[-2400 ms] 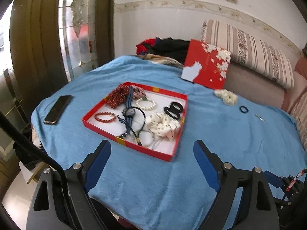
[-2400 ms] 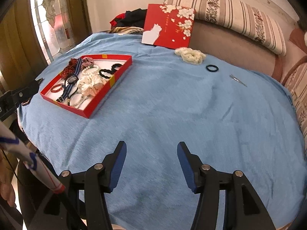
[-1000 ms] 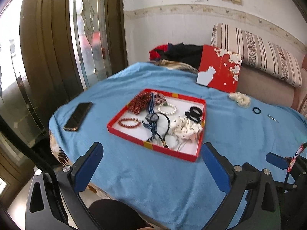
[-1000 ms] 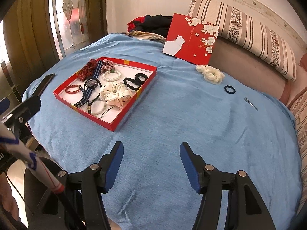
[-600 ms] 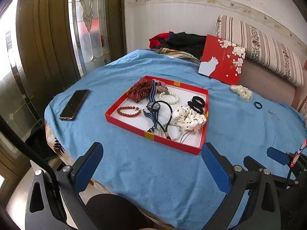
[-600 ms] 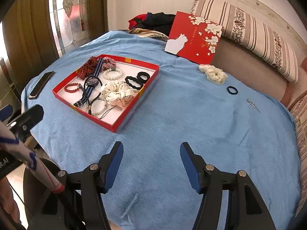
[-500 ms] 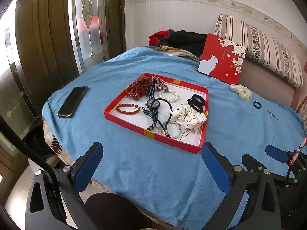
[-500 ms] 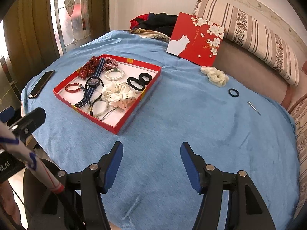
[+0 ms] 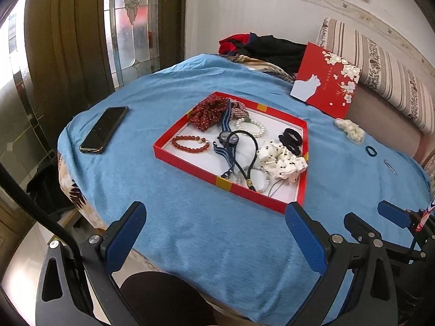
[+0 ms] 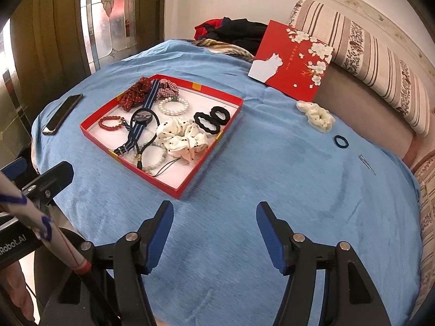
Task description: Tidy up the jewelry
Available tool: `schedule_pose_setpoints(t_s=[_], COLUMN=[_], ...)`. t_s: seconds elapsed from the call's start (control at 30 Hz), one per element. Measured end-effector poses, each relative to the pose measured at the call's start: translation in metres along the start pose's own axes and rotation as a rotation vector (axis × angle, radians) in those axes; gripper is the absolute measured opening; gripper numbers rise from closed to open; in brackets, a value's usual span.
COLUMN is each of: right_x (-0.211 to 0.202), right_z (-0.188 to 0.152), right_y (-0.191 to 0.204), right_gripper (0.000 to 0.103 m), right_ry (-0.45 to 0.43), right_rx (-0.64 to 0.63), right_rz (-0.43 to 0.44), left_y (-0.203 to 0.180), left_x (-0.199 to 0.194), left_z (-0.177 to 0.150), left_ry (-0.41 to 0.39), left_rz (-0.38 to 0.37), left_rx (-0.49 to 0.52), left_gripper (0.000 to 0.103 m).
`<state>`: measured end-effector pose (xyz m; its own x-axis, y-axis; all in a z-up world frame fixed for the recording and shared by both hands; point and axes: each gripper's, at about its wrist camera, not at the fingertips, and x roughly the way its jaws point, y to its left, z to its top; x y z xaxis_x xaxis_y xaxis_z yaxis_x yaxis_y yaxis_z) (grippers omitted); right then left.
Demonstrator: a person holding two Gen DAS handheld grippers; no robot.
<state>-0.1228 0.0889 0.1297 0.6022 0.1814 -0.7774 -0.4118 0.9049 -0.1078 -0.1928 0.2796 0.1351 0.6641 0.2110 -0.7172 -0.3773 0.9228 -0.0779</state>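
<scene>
Blue cloth (image 9: 206, 233): covers the whole table, bears everything below.

Red lid (image 10: 291, 65): cat and blossom print, propped at the far edge of the table.

Red tray (image 9: 297, 190): shallow, white-floored, near the table's middle. Holds a red bead bracelet (image 9: 190, 144), pearl bracelet (image 9: 251, 127), striped-strap watch (image 9: 227, 138), dark red scrunchie (image 9: 208, 112), white dotted scrunchie (image 9: 281, 160), black hair ties (image 9: 291, 140) and a grey bead bracelet, partly under a black cord.

Phone (image 9: 104, 129): face up, left of the tray, apart from it.

Left gripper (image 9: 214, 228): spread wide, nothing between the pads, over the cloth before the tray.

Right gripper (image 10: 213, 226): spread, nothing held, over bare cloth.

Cream scrunchie (image 10: 315, 115), dark hair tie (image 10: 340, 141), metal clip (image 10: 367, 164): loose on the cloth, right of the tray.
</scene>
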Motion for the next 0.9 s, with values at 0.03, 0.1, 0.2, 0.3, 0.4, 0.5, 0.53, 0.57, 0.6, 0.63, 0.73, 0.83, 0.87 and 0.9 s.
schedule_pose_setpoints(t_s=[0.03,0.1,0.2,0.3,0.4,0.5,0.53,0.57,0.6,0.63,0.73,0.83,0.87,0.9], right_x=[0.001,0.003,0.005,0.007,0.009,0.011,0.011,0.012,0.013,0.013,0.015,0.017,0.018,0.018], right_z=[0.001,0.002,0.005,0.007,0.008,0.01,0.01,0.011,0.011,0.011,0.011,0.01,0.009,0.008], right_y=[0.001,0.003,0.008,0.012,0.016,0.019,0.019,0.02,0.02,0.02,0.018,0.015,0.014,0.013], right_gripper=[0.068,0.068,0.068,0.068,0.068,0.068,0.068,0.069,0.069,0.069,0.069,0.069,0.069,0.069], right_ry=[0.001,0.005,0.006,0.008,0.01,0.01,0.011,0.011,0.012,0.012,0.015,0.02,0.021,0.023], right_rx=[-0.002,-0.006,-0.013,-0.019,-0.026,-0.033,-0.034,-0.035,-0.035,-0.035,-0.027,-0.017,-0.014,-0.011], right_rz=[0.0,0.003,0.004,0.008,0.013,0.018,0.019,0.021,0.021,0.021,0.023,0.028,0.03,0.032], left_y=[0.002,0.004,0.007,0.011,0.014,0.015,0.016,0.016,0.016,0.016,0.016,0.015,0.014,0.015], left_x=[0.001,0.004,0.007,0.009,0.013,0.015,0.016,0.017,0.018,0.018,0.017,0.015,0.016,0.015], left_z=[0.0,0.001,0.001,0.001,0.002,0.002,0.002,0.002,0.002,0.002,0.002,0.003,0.003,0.003], left_ry=[0.003,0.009,0.015,0.021,0.029,0.038,0.043,0.045,0.049,0.05,0.04,0.038,0.039,0.042], left_rz=[0.001,0.001,0.001,0.002,0.003,0.006,0.007,0.008,0.01,0.011,0.022,0.03,0.029,0.027], left_rx=[-0.003,-0.01,-0.019,-0.028,-0.036,-0.038,-0.039,-0.04,-0.041,-0.042,-0.045,-0.044,-0.043,-0.044], left_gripper=[0.102,0.102,0.102,0.102,0.102,0.102,0.102,0.102,0.102,0.102,0.102,0.102,0.102,0.102])
